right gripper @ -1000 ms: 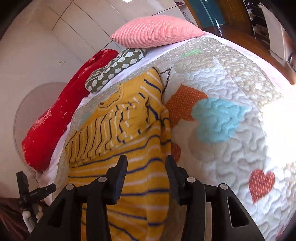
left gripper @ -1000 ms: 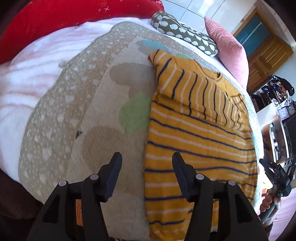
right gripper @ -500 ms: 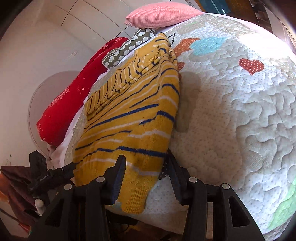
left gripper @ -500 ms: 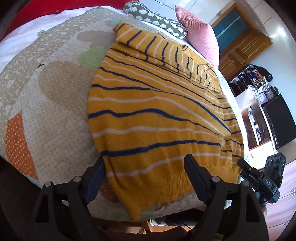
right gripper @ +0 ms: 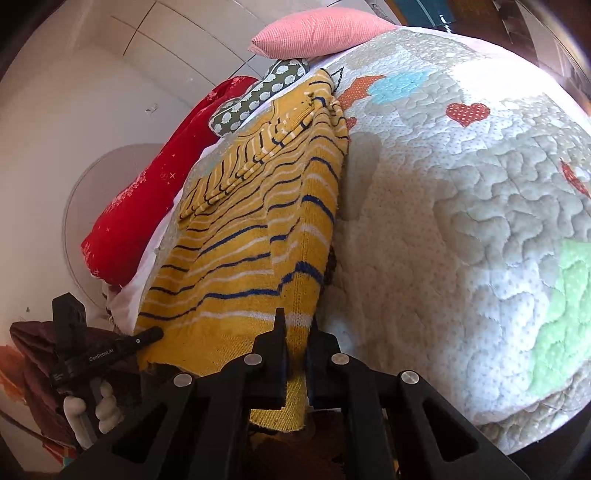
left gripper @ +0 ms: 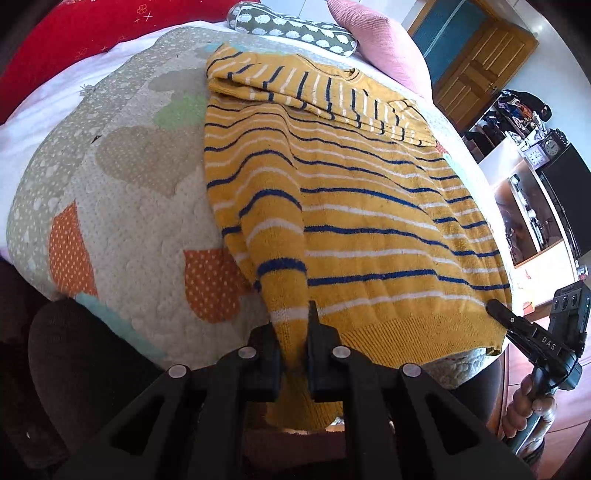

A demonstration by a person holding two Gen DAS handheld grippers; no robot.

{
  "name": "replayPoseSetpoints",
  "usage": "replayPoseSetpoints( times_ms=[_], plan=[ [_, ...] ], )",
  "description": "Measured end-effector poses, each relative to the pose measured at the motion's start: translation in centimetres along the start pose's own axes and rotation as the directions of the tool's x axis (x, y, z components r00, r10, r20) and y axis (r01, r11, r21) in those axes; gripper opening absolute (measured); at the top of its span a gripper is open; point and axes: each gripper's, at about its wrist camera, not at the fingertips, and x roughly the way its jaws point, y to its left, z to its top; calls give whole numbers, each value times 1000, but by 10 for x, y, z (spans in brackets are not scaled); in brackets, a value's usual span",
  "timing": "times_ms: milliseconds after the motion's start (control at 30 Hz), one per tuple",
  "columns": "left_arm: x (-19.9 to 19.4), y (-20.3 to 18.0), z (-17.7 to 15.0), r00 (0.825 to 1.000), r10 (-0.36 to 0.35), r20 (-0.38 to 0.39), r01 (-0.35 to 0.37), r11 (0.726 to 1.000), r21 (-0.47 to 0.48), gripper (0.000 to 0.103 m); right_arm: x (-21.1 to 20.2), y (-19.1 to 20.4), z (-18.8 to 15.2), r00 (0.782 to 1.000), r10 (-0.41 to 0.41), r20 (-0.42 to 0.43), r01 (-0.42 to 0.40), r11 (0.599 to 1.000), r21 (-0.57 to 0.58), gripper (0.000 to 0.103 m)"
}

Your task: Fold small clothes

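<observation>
A yellow sweater [left gripper: 369, 206] with blue and white stripes lies flat on a bed, on top of a quilt [left gripper: 133, 206] with hearts and coloured patches. Its sleeves are folded across the top part, at the far end near the pillows. The left claw [left gripper: 291, 328] has just closed and now pinches the near left corner of the sweater's bottom edge, and the cloth bunches up into a ridge between its two fingers. The right claw [right gripper: 295, 332] has just closed too and holds the near right corner of the same edge, with the yellow knit squeezed between its fingers. A bit of the bottom edge hangs over the near side of the bed. At the far end sit a pink pillow [right gripper: 317, 31], a grey-green pillow with white spots [left gripper: 295, 29] and a long red cushion [right gripper: 166, 184]. A hand [left gripper: 524, 402] holds the handle of the right claw at the right side.
</observation>
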Motion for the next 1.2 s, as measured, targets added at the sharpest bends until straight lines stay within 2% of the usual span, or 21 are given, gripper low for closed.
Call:
replayPoseSetpoints(
  times_ms=[200,367,500,600,667,733,833,1033,1133,1200],
  plan=[
    [14,2,-29,999,28,-46,-27,999,27,10,-5,-20,-33,999,-17,-38,19,999,49,7],
    [3,22,-26,998,-67,-23,66,998,-5,14,-6,-33,-41,999,-14,-51,18,997,74,10],
    [-32,41,-28,996,-70,53,71,997,-6,14,-30,-28,-32,998,-64,-2,64,998,30,16],
    [-53,56,-12,992,-51,112,53,998,-17,23,-49,-23,-14,992,-114,58,114,993,-3,26],
    [-57,64,9,990,-1,139,5,1000,-25,34,-51,-21,1,990,-118,81,119,993,-8,31],
    [-54,69,35,987,42,155,-38,999,-27,36,-45,-19,17,990,-116,83,117,993,-8,31],
    [-33,73,85,987,50,153,-48,999,-12,49,-32,-12,41,990,-115,87,117,993,-16,31],
    [45,85,175,998,-39,41,43,994,-97,51,-1,0,100,981,-168,99,173,984,-49,38],
    [76,85,205,999,-42,14,44,992,-118,51,15,-4,135,980,-173,94,176,984,-21,38],
    [90,78,219,1000,2,-2,-3,996,-88,48,25,-5,161,977,-185,105,187,982,-15,38]
  ],
)
